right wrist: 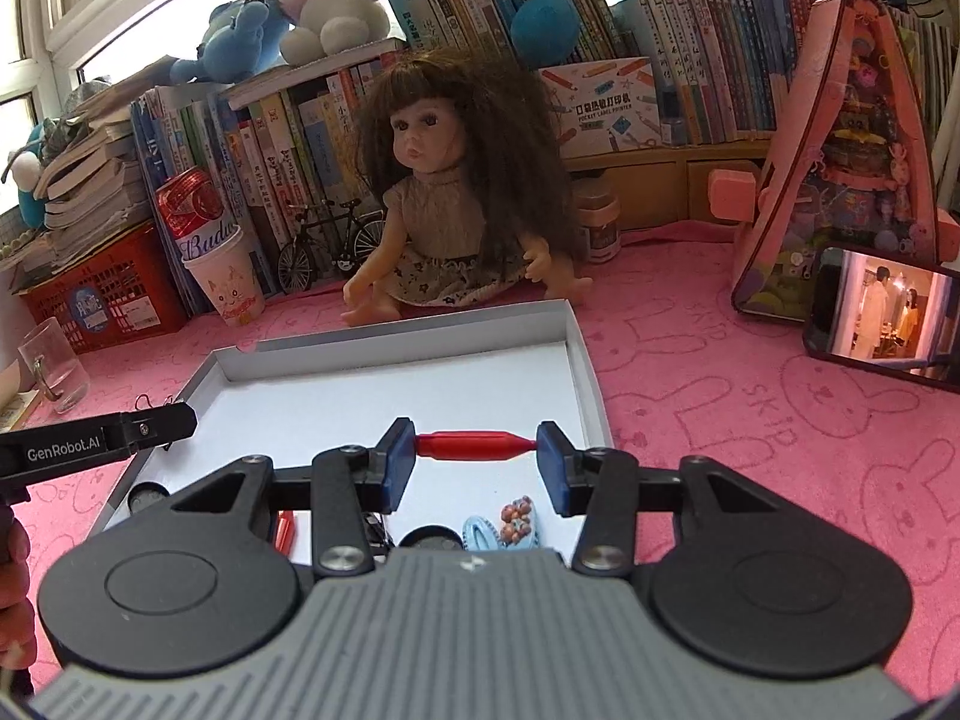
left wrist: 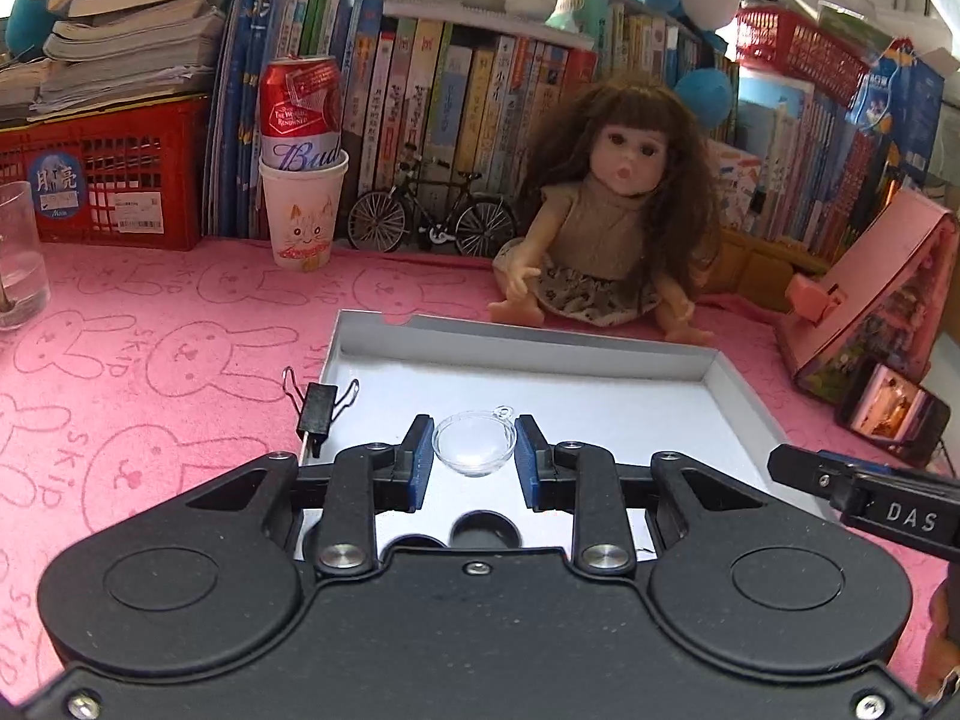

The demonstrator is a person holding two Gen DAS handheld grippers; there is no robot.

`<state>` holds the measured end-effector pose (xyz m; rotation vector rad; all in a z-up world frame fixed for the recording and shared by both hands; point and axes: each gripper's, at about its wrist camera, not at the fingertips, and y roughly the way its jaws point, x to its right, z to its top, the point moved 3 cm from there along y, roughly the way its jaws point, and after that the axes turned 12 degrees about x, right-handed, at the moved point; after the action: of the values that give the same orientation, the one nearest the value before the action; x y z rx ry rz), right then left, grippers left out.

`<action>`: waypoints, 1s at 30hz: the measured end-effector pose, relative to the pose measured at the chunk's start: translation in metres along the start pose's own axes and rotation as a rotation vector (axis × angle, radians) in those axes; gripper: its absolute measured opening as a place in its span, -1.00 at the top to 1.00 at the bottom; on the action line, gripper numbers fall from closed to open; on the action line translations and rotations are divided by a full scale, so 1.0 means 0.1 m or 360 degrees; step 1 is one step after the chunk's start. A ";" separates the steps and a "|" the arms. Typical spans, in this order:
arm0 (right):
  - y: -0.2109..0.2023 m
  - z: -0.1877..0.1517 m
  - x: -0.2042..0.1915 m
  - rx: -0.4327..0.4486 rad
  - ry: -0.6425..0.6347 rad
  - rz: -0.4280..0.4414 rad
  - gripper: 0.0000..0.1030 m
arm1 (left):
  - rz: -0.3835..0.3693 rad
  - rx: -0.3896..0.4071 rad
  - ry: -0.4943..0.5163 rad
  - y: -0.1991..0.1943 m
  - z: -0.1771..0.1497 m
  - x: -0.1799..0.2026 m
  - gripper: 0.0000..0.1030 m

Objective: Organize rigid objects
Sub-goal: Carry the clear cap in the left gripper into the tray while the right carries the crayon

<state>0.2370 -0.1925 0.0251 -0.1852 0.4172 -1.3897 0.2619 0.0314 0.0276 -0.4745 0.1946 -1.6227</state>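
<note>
Fingers (left wrist: 424, 461) of my left gripper (left wrist: 474, 456) pinch a clear glass dome bowl (left wrist: 474, 443) over the white cardboard tray (left wrist: 744, 396), while my right gripper (right wrist: 476, 461) clamps a red plastic peg (right wrist: 474, 444) endwise

My left gripper (left wrist: 474, 461) points forward and down, its blue pads (left wrist: 422, 462) set upright and closed in on either side of a clear dome (left wrist: 474, 443); my right gripper (right wrist: 476, 468) sits level, pads (right wrist: 397, 463) spread wider and pinching a red piece (right wrist: 474, 444) end to end; the right finger (left wrist: 864, 495) shows at the left camera's right edge, the left finger (right wrist: 96, 441) at the right camera's left edge.
</note>
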 end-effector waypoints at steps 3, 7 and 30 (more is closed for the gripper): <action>0.13 0.03 -0.01 -0.0065 0.0008 0.0022 0.05 | -0.0008 -0.0058 -0.0008 0.15 0.03 -0.01 0.48; 0.29 0.04 -0.02 -0.0149 0.0035 0.0048 0.05 | -0.0038 -0.0154 -0.0043 0.34 0.02 -0.01 0.48; 0.61 -0.15 -0.09 -0.0289 0.0019 0.0036 0.04 | 0.0066 -0.0266 0.0000 0.60 -0.18 0.06 0.48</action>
<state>0.2861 -0.1706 -0.0093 -0.3197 0.5545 -1.3312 0.3086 0.0157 -0.0116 -0.5946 0.3395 -1.5728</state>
